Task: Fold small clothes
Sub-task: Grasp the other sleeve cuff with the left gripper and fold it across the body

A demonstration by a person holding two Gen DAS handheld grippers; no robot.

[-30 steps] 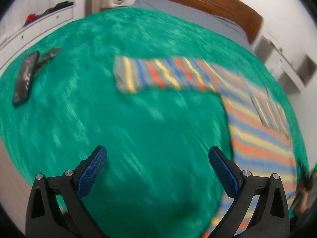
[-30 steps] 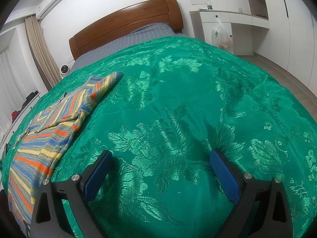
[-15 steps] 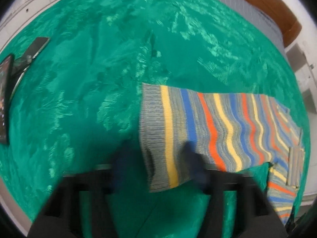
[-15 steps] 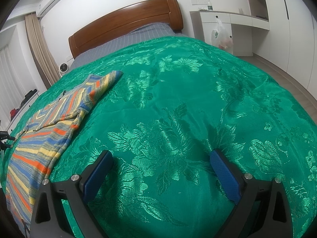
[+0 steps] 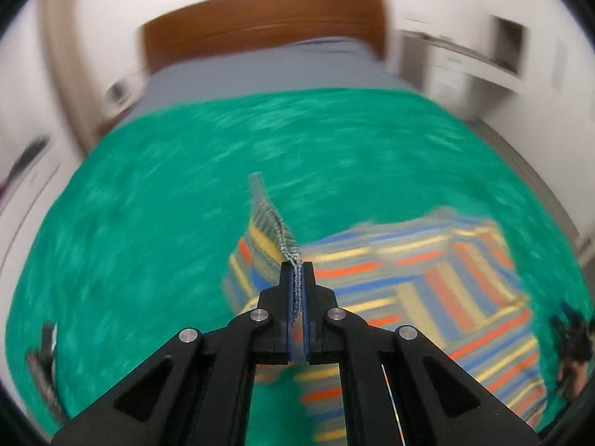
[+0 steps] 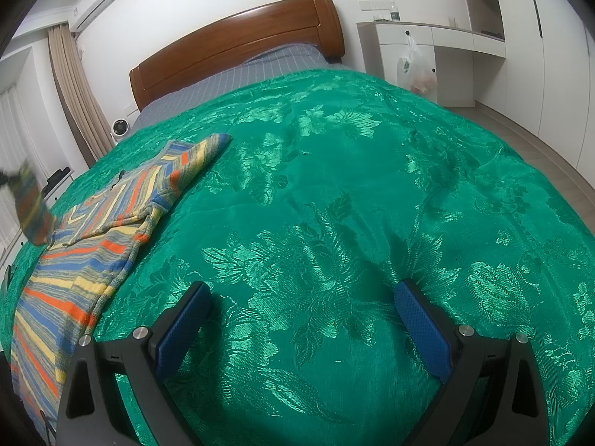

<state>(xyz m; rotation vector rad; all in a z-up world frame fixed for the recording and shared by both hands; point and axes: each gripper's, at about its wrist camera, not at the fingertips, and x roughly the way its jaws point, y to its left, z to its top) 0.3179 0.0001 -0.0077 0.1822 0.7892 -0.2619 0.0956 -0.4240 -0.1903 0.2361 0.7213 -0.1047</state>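
The left gripper [image 5: 297,278], which a second ago hung wide open above the green bedspread [image 5: 148,193] and half a second ago was lowered over the sleeve end, is now seen closed tight on the grey ribbed cuff [image 5: 277,230] of the striped sweater [image 5: 427,282], and the cuff has been raised off the cover. The sleeve is carried upward and inward over the sweater's body, which lies flat along the left side of the bed, near its foot edge. The view is blurred by motion, so the fold is judged to be underway, not finished. The right gripper [image 6: 301,319] is held wide open and empty over bare bedspread toward the middle of the bed, unchanged across the second; the other sleeve [image 6: 193,160] lies spread toward the headboard [image 6: 238,44].
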